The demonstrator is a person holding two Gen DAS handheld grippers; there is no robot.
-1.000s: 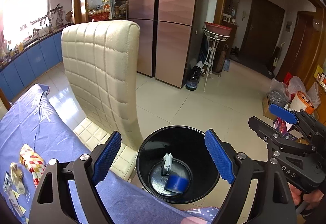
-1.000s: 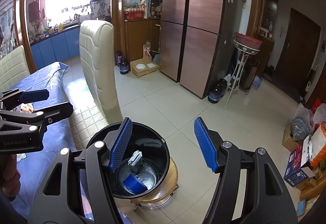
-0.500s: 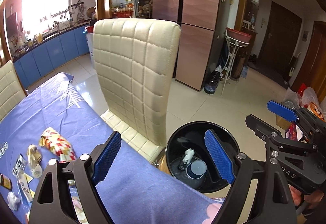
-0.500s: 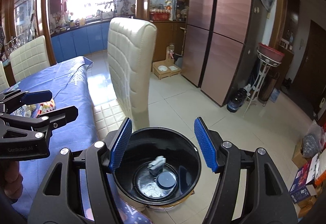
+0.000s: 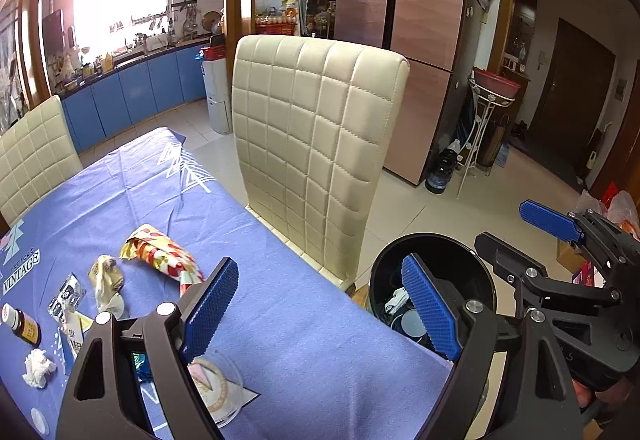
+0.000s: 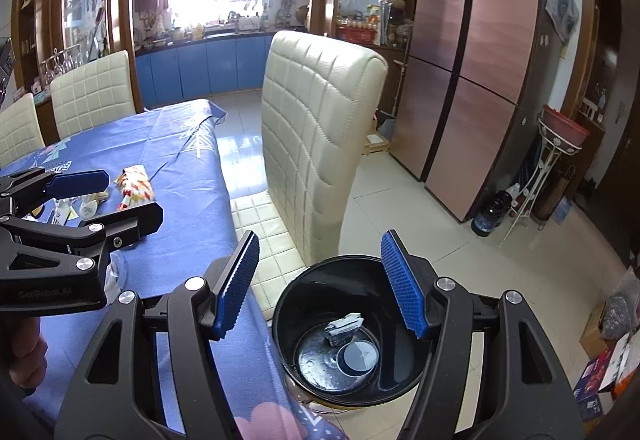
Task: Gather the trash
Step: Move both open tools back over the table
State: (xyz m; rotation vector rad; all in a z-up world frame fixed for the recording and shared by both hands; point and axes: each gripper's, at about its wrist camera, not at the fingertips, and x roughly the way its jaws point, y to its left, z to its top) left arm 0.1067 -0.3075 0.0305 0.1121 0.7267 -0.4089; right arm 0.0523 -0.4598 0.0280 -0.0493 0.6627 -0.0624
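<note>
A black trash bin (image 6: 320, 280) stands on the floor by the table's corner; it also shows in the left wrist view (image 5: 440, 248). Inside lie a crumpled wrapper (image 6: 344, 324) and a cup (image 6: 357, 354). On the blue tablecloth (image 5: 120, 192) lie a red-and-yellow wrapper (image 5: 160, 252), a crumpled beige wrapper (image 5: 105, 276), a white tissue (image 5: 38, 368), a small brown bottle (image 5: 22, 324) and a clear lid (image 5: 216, 384). My left gripper (image 5: 320, 312) is open and empty over the table's edge. My right gripper (image 6: 320, 284) is open and empty above the bin.
A cream padded chair (image 5: 316, 144) stands at the table's side next to the bin. Two more cream chairs (image 6: 92, 96) stand at the far side. A pink fridge (image 6: 480, 60) and a plant stand (image 6: 556, 152) are behind. Boxes (image 6: 600, 380) sit on the floor at right.
Both grippers have swung left from over the bin toward the table. The trash on the tablecloth has come into the left wrist view. Both stay open and empty.
</note>
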